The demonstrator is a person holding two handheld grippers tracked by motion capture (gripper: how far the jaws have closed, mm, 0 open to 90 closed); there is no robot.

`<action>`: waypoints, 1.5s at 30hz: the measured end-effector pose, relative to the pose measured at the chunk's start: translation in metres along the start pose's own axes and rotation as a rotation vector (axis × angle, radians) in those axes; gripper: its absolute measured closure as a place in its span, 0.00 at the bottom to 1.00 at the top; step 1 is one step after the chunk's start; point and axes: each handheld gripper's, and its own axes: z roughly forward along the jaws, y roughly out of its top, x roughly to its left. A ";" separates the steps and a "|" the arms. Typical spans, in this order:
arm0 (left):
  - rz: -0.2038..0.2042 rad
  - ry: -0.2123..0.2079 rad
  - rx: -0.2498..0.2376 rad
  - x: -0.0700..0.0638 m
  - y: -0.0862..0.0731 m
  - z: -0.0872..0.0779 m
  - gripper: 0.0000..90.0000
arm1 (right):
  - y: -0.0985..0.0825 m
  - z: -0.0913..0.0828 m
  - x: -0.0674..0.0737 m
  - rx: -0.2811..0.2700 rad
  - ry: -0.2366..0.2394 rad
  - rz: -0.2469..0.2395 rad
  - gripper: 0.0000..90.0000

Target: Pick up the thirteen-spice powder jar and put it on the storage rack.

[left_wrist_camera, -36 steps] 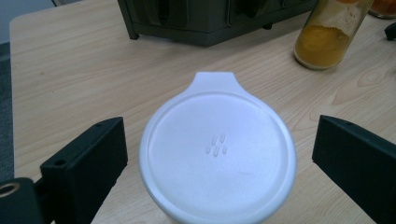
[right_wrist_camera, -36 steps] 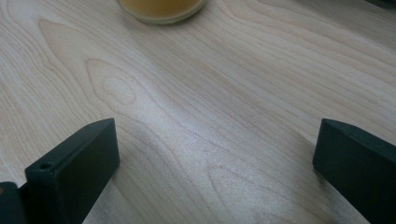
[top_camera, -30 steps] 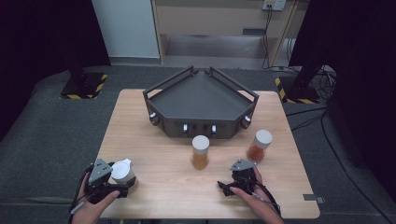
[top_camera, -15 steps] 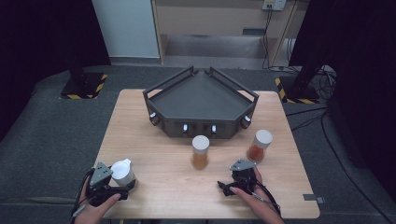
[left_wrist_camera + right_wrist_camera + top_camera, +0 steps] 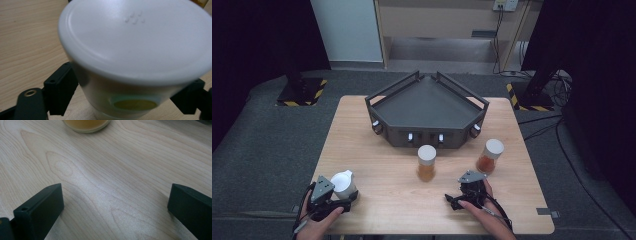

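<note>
A jar with a white lid (image 5: 343, 182) stands near the table's front left corner. My left gripper (image 5: 343, 194) has it between its jaws. In the left gripper view the jar (image 5: 135, 42) looms close, and both black fingers (image 5: 61, 91) press against its sides. The jaws of the left gripper (image 5: 126, 100) have just been closing on it. My right gripper (image 5: 460, 192) rests low at the front right, open. Its fingers (image 5: 40, 210) stand wide apart over bare wood, nothing between them. The base of an orange jar (image 5: 86, 125) lies ahead of the right gripper (image 5: 115, 205).
A dark grey angular tray (image 5: 427, 137) sits at the back middle of the wooden table (image 5: 387, 200). An orange-filled jar (image 5: 427, 162) stands in front of it, and a reddish-brown one (image 5: 489, 156) to the right. Grey carpet surrounds the table.
The left gripper's jaws have drawn in against the white-lidded jar. The jar itself, the other two jars and the right gripper stay where they were.
</note>
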 end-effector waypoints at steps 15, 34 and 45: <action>0.065 -0.010 -0.021 -0.006 0.019 -0.014 0.33 | 0.000 0.000 0.000 0.000 0.000 0.000 0.01; 0.176 -0.136 -0.002 0.009 0.037 -0.002 0.33 | 0.000 0.000 0.000 0.000 0.000 0.000 0.01; 0.199 -0.210 -0.028 0.018 0.039 0.010 0.33 | 0.000 0.000 0.000 0.000 0.000 0.000 0.01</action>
